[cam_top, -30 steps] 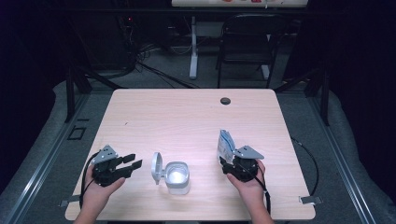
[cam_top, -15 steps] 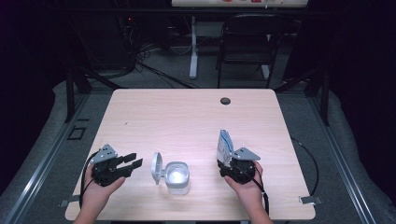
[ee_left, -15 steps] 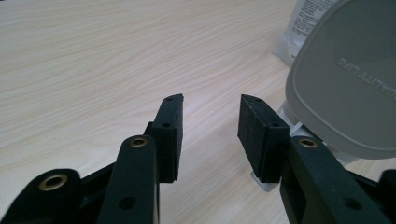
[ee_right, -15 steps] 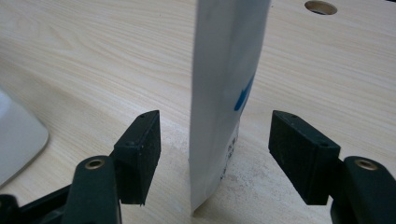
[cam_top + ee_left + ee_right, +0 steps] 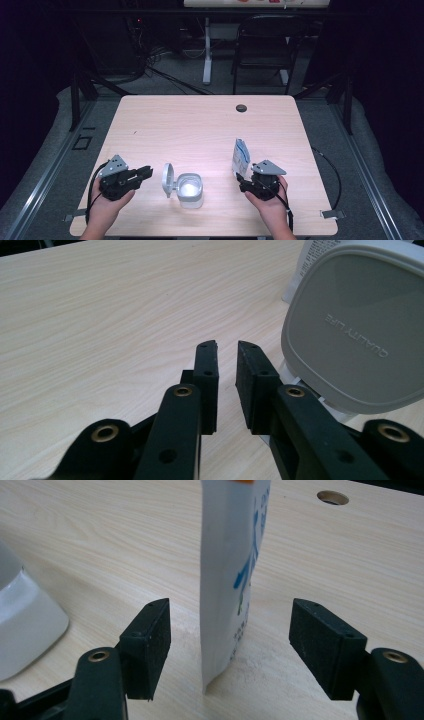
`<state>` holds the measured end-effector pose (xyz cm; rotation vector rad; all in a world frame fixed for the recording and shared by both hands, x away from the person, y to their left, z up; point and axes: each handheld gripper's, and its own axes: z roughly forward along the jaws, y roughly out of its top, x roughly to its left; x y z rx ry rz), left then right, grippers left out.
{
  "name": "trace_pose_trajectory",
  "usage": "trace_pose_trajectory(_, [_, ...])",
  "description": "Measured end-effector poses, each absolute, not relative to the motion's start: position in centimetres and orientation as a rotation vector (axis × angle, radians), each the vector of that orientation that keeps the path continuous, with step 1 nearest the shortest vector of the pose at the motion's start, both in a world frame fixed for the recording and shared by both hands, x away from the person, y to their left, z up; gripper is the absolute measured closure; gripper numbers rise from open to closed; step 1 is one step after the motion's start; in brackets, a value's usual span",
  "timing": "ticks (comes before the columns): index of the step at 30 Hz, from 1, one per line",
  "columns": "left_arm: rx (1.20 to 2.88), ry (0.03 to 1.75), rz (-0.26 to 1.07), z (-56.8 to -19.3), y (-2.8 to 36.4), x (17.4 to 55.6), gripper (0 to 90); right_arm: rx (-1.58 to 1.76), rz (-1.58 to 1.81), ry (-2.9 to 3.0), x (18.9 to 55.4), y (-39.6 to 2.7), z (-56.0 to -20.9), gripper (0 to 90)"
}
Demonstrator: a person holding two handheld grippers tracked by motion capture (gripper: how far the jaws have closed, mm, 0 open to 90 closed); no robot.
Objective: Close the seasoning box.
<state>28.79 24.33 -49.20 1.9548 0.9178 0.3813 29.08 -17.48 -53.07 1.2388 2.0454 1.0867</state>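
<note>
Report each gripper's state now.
Left gripper: fingers just been closing, a narrow gap left, nothing between them.
Right gripper: open, white packet standing between fingers, untouched.

My pale wooden bench (image 5: 200,130) stands on grey carpet (image 5: 360,150). Behind it I see a black chair (image 5: 262,47), tangled cables (image 5: 150,60) and darkness.

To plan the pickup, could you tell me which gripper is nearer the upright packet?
Right: the right gripper straddles the packet, jaws open; the left gripper sits beyond the white container.
</note>
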Motion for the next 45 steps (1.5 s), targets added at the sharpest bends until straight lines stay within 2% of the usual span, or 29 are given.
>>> trace_pose_trajectory(10, [1.974,0.886,0.356,-48.8,23.8,28.5,90.0,1.236,1.112,2.035,28.3,-18.0,-53.2,32.4])
trace_pose_trajectory(45, [2.011,0.746,0.317,-47.3,21.4,26.9,90.0,1.126,1.079,2.072,27.3,-17.3,-53.9,32.1])
